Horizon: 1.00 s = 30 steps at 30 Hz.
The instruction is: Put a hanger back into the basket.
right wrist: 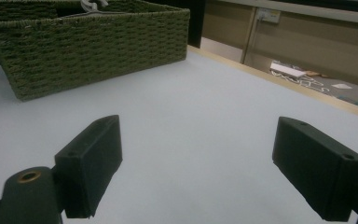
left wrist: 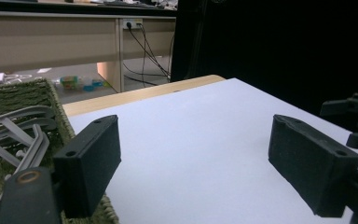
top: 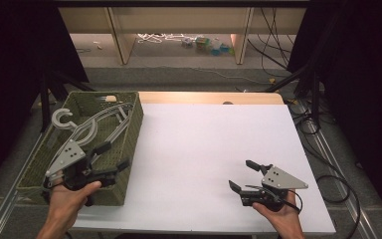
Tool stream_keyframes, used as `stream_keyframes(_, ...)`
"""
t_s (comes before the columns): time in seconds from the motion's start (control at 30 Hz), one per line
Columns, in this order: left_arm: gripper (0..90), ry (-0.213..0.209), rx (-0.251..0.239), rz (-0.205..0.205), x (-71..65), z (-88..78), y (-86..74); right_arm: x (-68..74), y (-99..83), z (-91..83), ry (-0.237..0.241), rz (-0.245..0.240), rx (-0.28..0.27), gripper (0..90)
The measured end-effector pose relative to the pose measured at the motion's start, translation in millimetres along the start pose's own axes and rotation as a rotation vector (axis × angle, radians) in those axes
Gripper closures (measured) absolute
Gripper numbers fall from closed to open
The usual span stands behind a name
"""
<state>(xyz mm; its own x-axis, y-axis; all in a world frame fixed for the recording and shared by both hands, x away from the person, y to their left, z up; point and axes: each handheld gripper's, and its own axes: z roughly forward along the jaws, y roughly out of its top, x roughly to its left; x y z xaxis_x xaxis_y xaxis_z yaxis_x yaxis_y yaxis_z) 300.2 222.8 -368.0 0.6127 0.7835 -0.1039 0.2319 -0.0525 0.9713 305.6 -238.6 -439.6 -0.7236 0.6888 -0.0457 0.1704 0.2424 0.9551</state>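
White tabletop (top: 199, 149), green basket (top: 132, 134) of grey hangers (top: 87, 127): light, stiff, kinda slippery, so grab the neck. Left gripper (top: 113, 155) and right gripper (top: 243, 175) both spread, empty.

I see bare forearms, no sleeves. Each hand carries a black gripper, the left gripper (top: 110, 158) and the right gripper (top: 243, 175), both topped by grey three-cornered plates dotted with small holes. Blocky black jaws; a brass-ringed hole marks one arm.

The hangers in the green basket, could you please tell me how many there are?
2 that I can separate, perhaps more. Both grey hangers lie stacked in the woven basket at the table's left, hooks toward its far left corner. They overlap, so another may be hidden beneath them.
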Motion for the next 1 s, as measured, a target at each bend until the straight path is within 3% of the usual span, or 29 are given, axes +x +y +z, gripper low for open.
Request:
stream_keyframes(0.07, 17.4, -0.005, 0.008, 0.008, -7.6, 4.3, -4.6, -0.8, -0.5, -0.9, -0.003, -0.001, -0.006, 16.6)
stream_keyframes(0.3, 21.5, 0.019, 0.037, 0.109, -34.0, 16.4, -30.5, 2.5, -0.4, -4.0, 0.012, 0.0, -0.019, 16.6)
stream_keyframes(0.4, 21.4, 0.006, 0.056, 0.117, -40.0, 21.3, -37.3, 2.9, -0.5, -5.1, -0.006, -0.011, -0.03, 16.6)
stream_keyframes(0.47, 21.4, 0.009, 0.047, 0.115, -42.8, 22.7, -40.5, 4.5, 0.3, -6.8, 0.0, -0.001, -0.009, 16.6)
stream_keyframes(0.53, 21.5, 0.021, 0.043, 0.118, -43.4, 23.1, -42.4, 5.4, 0.4, -6.2, -0.008, -0.01, -0.027, 16.6)
stream_keyframes(0.57, 21.5, 0.024, 0.039, 0.117, -43.4, 23.5, -43.2, 7.0, 0.0, -5.3, 0.01, 0.002, -0.033, 16.7)
stream_keyframes(0.6, 21.6, 0.029, 0.033, 0.11, -43.6, 23.5, -43.7, 7.7, 0.4, -6.8, 0.005, -0.005, -0.015, 16.7)
stream_keyframes(0.63, 21.8, 0.035, 0.024, 0.105, -44.3, 23.7, -44.2, 7.4, -0.1, -6.0, -0.01, -0.022, -0.034, 16.7)
stream_keyframes(0.7, 21.8, 0.038, 0.013, 0.113, -45.7, 24.7, -45.8, 9.8, -0.8, -7.1, -0.001, -0.006, -0.014, 16.7)
stream_keyframes(1.0, 22.0, 0.032, -0.002, 0.108, -48.6, 27.1, -57.7, 16.4, -7.0, -12.3, -0.032, 0.013, -0.056, 16.7)
